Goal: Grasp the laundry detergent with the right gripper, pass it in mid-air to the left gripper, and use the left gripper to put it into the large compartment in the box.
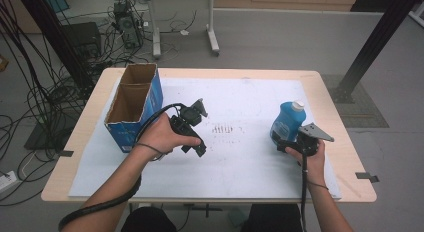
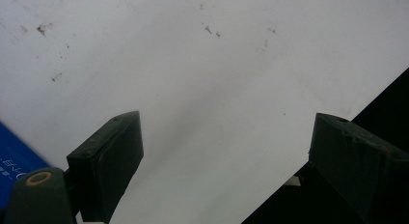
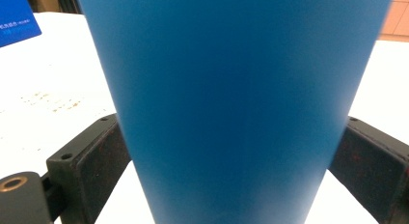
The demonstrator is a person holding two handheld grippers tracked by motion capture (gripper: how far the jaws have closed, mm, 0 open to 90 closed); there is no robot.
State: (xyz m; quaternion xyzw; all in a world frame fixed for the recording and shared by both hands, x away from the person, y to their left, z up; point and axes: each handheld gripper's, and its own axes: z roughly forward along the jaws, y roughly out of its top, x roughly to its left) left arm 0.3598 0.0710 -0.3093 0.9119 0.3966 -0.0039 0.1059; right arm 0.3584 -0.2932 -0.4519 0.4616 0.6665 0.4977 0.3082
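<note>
A blue bottle [image 1: 286, 121] with a white cap stands tilted at the right of the white sheet. My right gripper [image 1: 291, 143] is shut on its lower body. In the right gripper view the bottle [image 3: 231, 89] sits between the two black jaws of that gripper [image 3: 231, 156], and each jaw touches a side. My left gripper [image 1: 196, 128] is held over the middle-left of the sheet. Its jaws are open in the left gripper view, with nothing between the gripper's [image 2: 226, 151] jaws but the white sheet.
An open blue cardboard box [image 1: 131, 106] stands at the sheet's left, just beside the left hand; its corner [image 2: 14, 161] shows in the left gripper view. The white sheet [image 1: 240, 162] covers a wooden table [image 1: 345, 142]. Cables and stands lie on the floor behind.
</note>
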